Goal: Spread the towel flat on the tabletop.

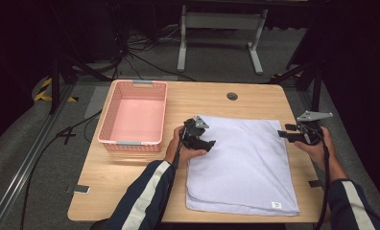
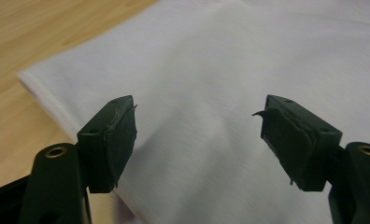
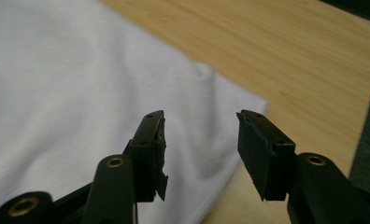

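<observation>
My left claw (image 1: 211, 142) hovers open over the folded white cloth (image 1: 245, 163) at its left edge. My right claw (image 1: 283, 134), jaws apart and gripping nothing, hangs at the cloth's far right corner, near the counter's (image 1: 130, 182) right edge.

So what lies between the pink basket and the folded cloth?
In the high view, the left gripper and its hand sit between the basket and the cloth, over bare table.

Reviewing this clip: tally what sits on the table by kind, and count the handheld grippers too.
Folded white cloth: 1
Pink basket: 1
Handheld grippers: 2, the left gripper at the cloth's left edge and the right gripper at its right edge, both with jaws open and nothing between them
Total: 4
</observation>
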### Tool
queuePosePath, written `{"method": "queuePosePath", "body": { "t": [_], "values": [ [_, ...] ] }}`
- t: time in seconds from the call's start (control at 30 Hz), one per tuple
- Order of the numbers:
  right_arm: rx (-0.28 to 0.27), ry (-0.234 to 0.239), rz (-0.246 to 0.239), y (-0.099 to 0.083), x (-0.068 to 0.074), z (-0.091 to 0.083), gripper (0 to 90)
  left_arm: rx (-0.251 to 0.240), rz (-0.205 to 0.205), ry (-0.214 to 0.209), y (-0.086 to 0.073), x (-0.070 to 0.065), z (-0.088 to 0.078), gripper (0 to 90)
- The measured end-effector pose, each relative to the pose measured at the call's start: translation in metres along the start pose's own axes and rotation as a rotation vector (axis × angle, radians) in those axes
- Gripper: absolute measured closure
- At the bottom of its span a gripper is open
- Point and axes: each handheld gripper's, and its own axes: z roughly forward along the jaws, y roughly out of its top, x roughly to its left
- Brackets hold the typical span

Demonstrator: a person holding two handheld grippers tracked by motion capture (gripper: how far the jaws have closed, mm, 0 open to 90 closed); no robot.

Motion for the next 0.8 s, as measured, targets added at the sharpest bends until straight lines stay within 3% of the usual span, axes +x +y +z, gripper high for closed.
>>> {"method": "queuePosePath", "body": {
  "t": [0.07, 0.1, 0.13, 0.17, 0.3, 0.33, 0.37, 0.43, 0.53, 0.57, 0.6, 0.73, 0.8],
  "values": [
    [0.015, -0.012, 0.016, 0.005, -0.008, 0.011, 52.4, -0.009, -0.037, 0.035, 0.007, 0.013, 0.008, 27.0],
    [0.015, -0.012, 0.016, 0.005, -0.008, 0.011, 52.4, -0.009, -0.037, 0.035, 0.007, 0.013, 0.008, 26.9],
    [0.02, -0.034, 0.062, 0.008, -0.016, 0.023, 51.8, -0.02, -0.065, 0.04, 0.009, 0.02, 0.011, 26.9],
    [0.021, -0.032, 0.07, 0.009, -0.019, 0.028, 50.6, -0.015, -0.095, 0.062, 0.013, 0.029, 0.016, 26.9],
    [0.04, -0.054, 0.113, 0.009, -0.024, 0.042, 49.4, -0.002, -0.131, 0.089, 0.018, 0.041, 0.028, 27.3],
    [0.043, -0.044, 0.133, 0.008, -0.026, 0.048, 49.3, 0.008, -0.131, 0.093, 0.019, 0.044, 0.032, 27.8],
    [0.061, -0.065, 0.138, 0.008, -0.028, 0.055, 48.0, 0.026, -0.116, 0.115, 0.021, 0.046, 0.037, 28.1],
    [0.061, -0.063, 0.149, 0.008, -0.028, 0.058, 47.8, 0.026, -0.119, 0.118, 0.021, 0.048, 0.04, 28.2],
    [0.077, -0.076, 0.138, 0.009, -0.029, 0.064, 47.0, 0.042, -0.129, 0.128, 0.02, 0.053, 0.045, 28.7],
    [0.081, -0.067, 0.145, 0.008, -0.029, 0.066, 46.1, 0.059, -0.109, 0.142, 0.02, 0.055, 0.047, 29.5],
    [0.123, -0.073, 0.128, 0.006, -0.028, 0.073, 43.8, 0.077, -0.116, 0.16, 0.017, 0.06, 0.05, 31.9],
    [0.1, -0.058, 0.153, 0.003, -0.03, 0.076, 43.3, 0.072, -0.155, 0.147, 0.015, 0.065, 0.052, 26.9],
    [0.096, -0.055, 0.154, 0.002, -0.032, 0.076, 42.3, 0.074, -0.139, 0.147, 0.014, 0.065, 0.051, 26.6]
  ]
}}
